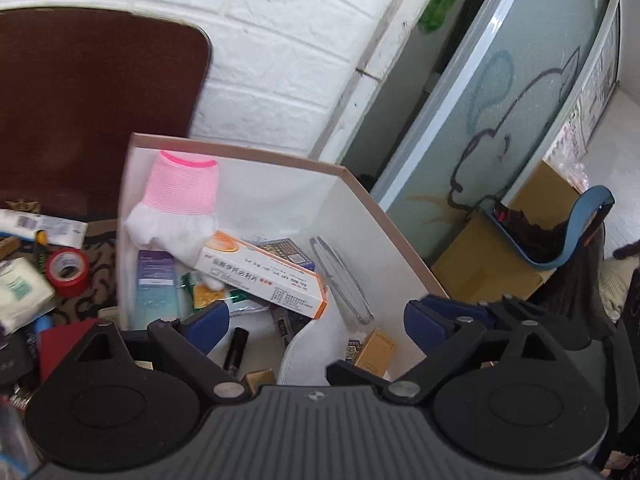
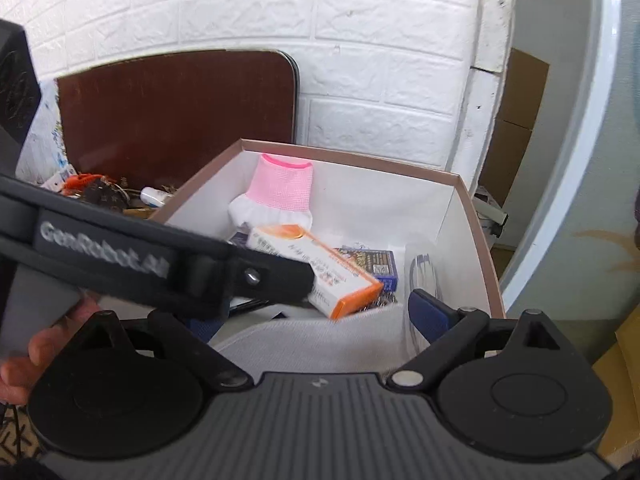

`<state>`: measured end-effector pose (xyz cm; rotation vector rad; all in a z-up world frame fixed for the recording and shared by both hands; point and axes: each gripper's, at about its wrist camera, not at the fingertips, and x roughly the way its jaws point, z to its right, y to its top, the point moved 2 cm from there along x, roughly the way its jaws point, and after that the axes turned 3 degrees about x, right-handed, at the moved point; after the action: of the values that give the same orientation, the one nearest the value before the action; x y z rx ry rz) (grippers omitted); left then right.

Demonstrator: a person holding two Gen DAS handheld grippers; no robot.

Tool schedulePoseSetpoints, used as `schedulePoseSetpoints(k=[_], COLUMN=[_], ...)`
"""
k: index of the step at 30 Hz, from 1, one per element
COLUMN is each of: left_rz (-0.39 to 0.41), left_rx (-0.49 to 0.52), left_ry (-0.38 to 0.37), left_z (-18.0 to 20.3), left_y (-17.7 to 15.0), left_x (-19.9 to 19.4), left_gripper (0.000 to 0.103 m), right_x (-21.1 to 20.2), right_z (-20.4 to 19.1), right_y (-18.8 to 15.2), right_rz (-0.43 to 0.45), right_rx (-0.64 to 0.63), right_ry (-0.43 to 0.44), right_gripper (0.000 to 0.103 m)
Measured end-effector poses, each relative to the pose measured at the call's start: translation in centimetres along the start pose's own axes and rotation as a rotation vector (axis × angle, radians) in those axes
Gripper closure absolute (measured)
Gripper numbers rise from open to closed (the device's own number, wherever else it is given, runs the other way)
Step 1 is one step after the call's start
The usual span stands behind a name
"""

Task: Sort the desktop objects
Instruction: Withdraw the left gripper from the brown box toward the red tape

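Note:
A white cardboard box (image 1: 360, 216) with a brown rim holds sorted items: a pink and white glove (image 1: 180, 204), an orange and white medicine carton (image 1: 264, 276), a blue card pack (image 1: 284, 250), a clear glass dish (image 1: 340, 280) and a white cloth (image 1: 304, 356). My left gripper (image 1: 316, 320) hangs open and empty over the box's near end. My right gripper (image 2: 316, 316) is open and empty above the same box (image 2: 472, 224), over the cloth (image 2: 320, 340). The glove (image 2: 280, 196) and carton (image 2: 320, 272) show there too. The left gripper's body (image 2: 160, 268) crosses in front of the right view.
Loose items lie left of the box on a patterned cloth: a red tape roll (image 1: 68, 272), a tissue pack (image 1: 20, 296), a white tube (image 1: 40, 226). A brown board (image 1: 92, 108) leans on the white brick wall. Cardboard boxes (image 1: 496, 268) and a blue bin (image 1: 560, 232) stand at the right.

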<state>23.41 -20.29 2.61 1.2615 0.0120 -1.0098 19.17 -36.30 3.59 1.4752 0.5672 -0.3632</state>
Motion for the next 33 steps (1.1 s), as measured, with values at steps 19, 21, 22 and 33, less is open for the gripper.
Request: schedulePoseSetpoints(k=[19,21,22,33], left_rz=[0.094,0.094,0.093,0.042], left_rx=[0.082,0.092,0.099,0.090], left_ry=[0.206,0.244,0.259,0.339], left_z=[2.7,2.8,2.8,2.5], left_y=[-9.3,-10.1,-10.5,-14.5], left_x=[-11.2,-11.8,-12.1,-13.6], left_gripper=[0.005,0.005,0.005,0.005], right_x=[-9.9,-10.3,-10.4,-11.1], right_z=[-8.6,-9.4,-9.6,-12.6], right_y=[-7.1,-7.9,-8.2,-11.6], right_rz=[0.064,0.055,0.050,-0.001], right_rx=[0.046,0.056,0.059,0.066], right_ry=[0.128,0.132,0.132,0.128], right_gripper=[0.009,0.009,0.009,0.009])
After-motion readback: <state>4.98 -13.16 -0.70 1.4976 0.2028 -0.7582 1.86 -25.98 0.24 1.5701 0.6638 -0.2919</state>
